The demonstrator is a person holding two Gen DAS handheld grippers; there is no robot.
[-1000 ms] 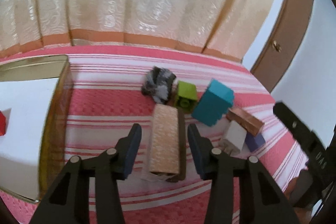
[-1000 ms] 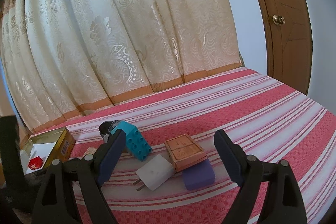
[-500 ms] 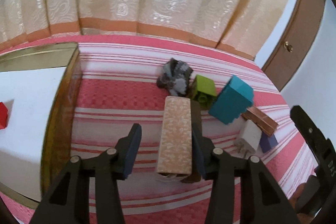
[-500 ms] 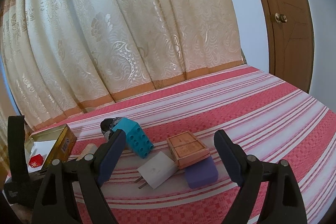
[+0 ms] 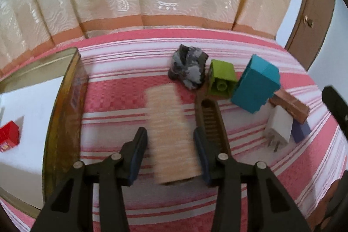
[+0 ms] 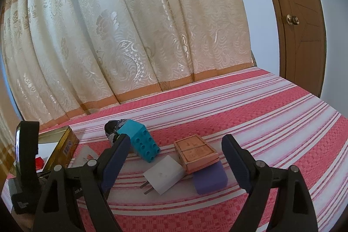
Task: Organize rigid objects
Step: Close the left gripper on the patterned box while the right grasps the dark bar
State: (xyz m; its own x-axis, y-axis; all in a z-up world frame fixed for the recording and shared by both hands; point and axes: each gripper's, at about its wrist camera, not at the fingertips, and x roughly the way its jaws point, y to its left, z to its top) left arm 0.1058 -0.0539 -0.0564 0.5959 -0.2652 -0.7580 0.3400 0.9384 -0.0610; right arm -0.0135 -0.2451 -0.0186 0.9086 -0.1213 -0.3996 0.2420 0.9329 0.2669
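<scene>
Left tongs [image 5: 170,150] clamped on the tan patterned block [image 5: 171,136], jaws just closed further onto its sides; block blurred, lifted off the striped bedspread [image 5: 250,192]. Brown comb [image 5: 209,119] lies at 3 o'clock of the block. Gold tin [image 5: 65,114] at 9 o'clock. Right tongs [image 6: 176,161] apart, empty, hovering over the white plug [image 6: 165,175], wooden box [image 6: 195,152] and purple block [image 6: 209,181]. Teal brick [image 6: 141,140] at 11 o'clock of the plug.

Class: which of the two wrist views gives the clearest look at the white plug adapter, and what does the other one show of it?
The right wrist view: the white plug adapter lies near centre between the open right gripper, broad face and both prongs sharp. The left wrist view shows it small, near the right edge, prongs still visible.
</scene>
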